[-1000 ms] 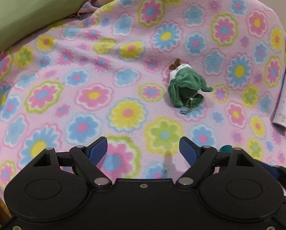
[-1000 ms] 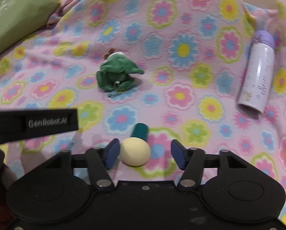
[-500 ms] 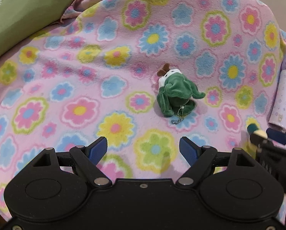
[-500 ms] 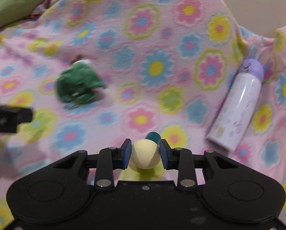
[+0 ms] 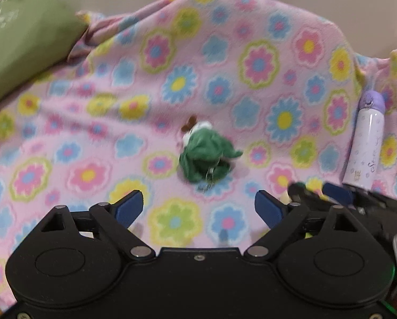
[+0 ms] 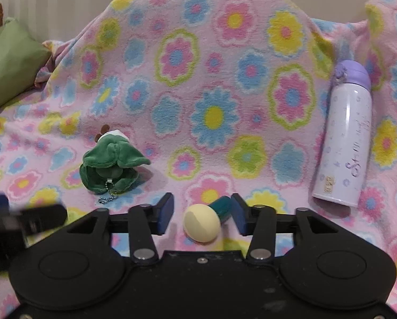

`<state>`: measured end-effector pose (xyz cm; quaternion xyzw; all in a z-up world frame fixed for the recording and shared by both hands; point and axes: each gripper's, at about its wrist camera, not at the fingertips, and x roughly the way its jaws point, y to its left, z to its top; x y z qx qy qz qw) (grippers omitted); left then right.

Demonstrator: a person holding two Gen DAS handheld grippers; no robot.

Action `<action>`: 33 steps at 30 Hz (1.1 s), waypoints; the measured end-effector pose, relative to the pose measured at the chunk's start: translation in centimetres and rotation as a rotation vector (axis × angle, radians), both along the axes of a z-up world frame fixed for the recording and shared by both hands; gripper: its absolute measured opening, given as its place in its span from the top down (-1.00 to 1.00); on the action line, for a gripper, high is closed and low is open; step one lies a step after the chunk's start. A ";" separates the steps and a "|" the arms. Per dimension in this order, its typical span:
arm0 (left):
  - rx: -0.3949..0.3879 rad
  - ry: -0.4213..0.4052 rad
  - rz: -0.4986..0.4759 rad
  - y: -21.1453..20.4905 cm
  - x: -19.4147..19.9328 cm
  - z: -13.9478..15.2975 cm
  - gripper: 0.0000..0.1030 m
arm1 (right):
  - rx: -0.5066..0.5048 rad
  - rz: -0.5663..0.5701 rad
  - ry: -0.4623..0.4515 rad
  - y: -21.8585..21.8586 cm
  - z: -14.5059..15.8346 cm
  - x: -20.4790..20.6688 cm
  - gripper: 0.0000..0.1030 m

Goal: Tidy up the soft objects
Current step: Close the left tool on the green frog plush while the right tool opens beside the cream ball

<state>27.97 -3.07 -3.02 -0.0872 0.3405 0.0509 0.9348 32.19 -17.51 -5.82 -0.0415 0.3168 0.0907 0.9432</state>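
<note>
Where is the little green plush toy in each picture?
Left wrist view: the plush lies on the flowered blanket, near the middle, a bit right.
Right wrist view: the plush lies left of the middle, on the same blanket.
Shared landmark: the purple-capped bottle lies at the right in both.

white bottle (image 6: pixel 344 138) with purple cap: cursive purple script down its side, starts with what looks like "S", rest not legible; small tan sticker near the base has marks too small to read. green cushion (image 6: pixel 7 61): pale print at the frame edge, unreadable
</note>
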 end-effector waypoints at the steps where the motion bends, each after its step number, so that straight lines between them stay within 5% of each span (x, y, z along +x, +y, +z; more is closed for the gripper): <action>1: 0.006 -0.010 -0.001 0.1 0.3 0.2 -0.71 | 0.002 -0.004 0.000 -0.4 -0.1 -0.1 0.06; 15: 0.148 0.118 -0.179 1.4 7.8 -3.1 -0.71 | 0.136 -0.015 -0.008 -3.9 -3.2 0.1 -0.18; 21: 0.359 0.003 -0.334 0.9 9.9 -4.5 -0.71 | 0.178 -0.023 -0.025 -4.4 -3.5 0.0 -0.20; 24: 0.403 -0.039 -0.416 0.8 10.8 -5.4 -0.73 | 0.192 -0.023 -0.025 -4.5 -3.6 0.0 -0.21; 28: 0.411 -0.051 -0.525 0.9 11.5 -6.9 -0.75 | 0.211 -0.033 -0.027 -4.8 -3.7 -0.1 -0.22; 33: 0.329 -0.061 -0.562 1.5 13.1 -7.1 -0.78 | 0.212 -0.034 -0.026 -4.8 -3.7 -0.1 -0.23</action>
